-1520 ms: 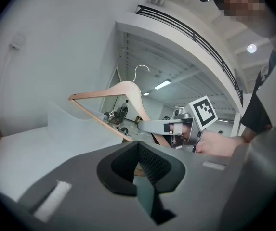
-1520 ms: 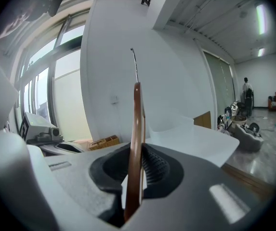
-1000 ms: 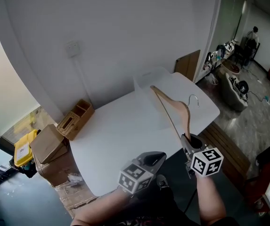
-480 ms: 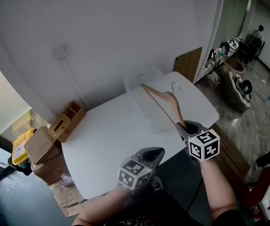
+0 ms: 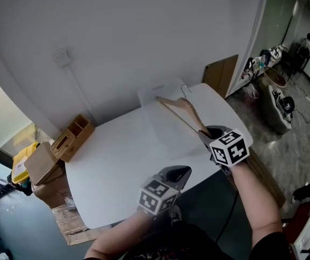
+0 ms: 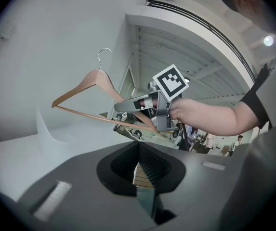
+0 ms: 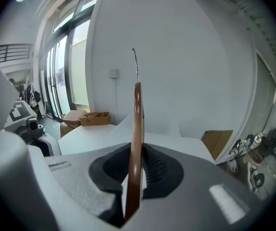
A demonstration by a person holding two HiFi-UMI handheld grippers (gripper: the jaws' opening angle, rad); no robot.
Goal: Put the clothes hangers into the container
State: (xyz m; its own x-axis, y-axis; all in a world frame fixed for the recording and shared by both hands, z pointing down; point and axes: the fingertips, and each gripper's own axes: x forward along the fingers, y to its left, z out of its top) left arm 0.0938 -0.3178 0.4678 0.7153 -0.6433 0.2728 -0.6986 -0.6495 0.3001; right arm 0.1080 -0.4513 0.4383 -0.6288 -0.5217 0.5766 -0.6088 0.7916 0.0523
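A wooden clothes hanger (image 5: 180, 110) with a metal hook is clamped by one arm end in my right gripper (image 5: 208, 136), which is shut on it. It juts out over the clear plastic container (image 5: 153, 92) at the far edge of the white table (image 5: 111, 156), hook toward the wall. In the right gripper view the hanger (image 7: 137, 119) stands edge-on between the jaws of the right gripper (image 7: 134, 170). My left gripper (image 5: 172, 175) hovers at the near table edge, its jaws slightly apart around nothing. Its own view shows the left gripper (image 6: 145, 170), the hanger (image 6: 97, 81) and the right gripper (image 6: 142, 105).
A wooden divided box (image 5: 71, 138) and a cardboard carton (image 5: 38, 164) sit on the floor left of the table, with a yellow bin (image 5: 20, 168) beyond. A wooden bench (image 5: 263, 169) runs along the table's right side. A person (image 5: 306, 39) stands far off at the right.
My right gripper has carried the hanger away from me and leftward, so that it now lies over the container with its hook near the far rim. The left gripper has followed along the near table edge.
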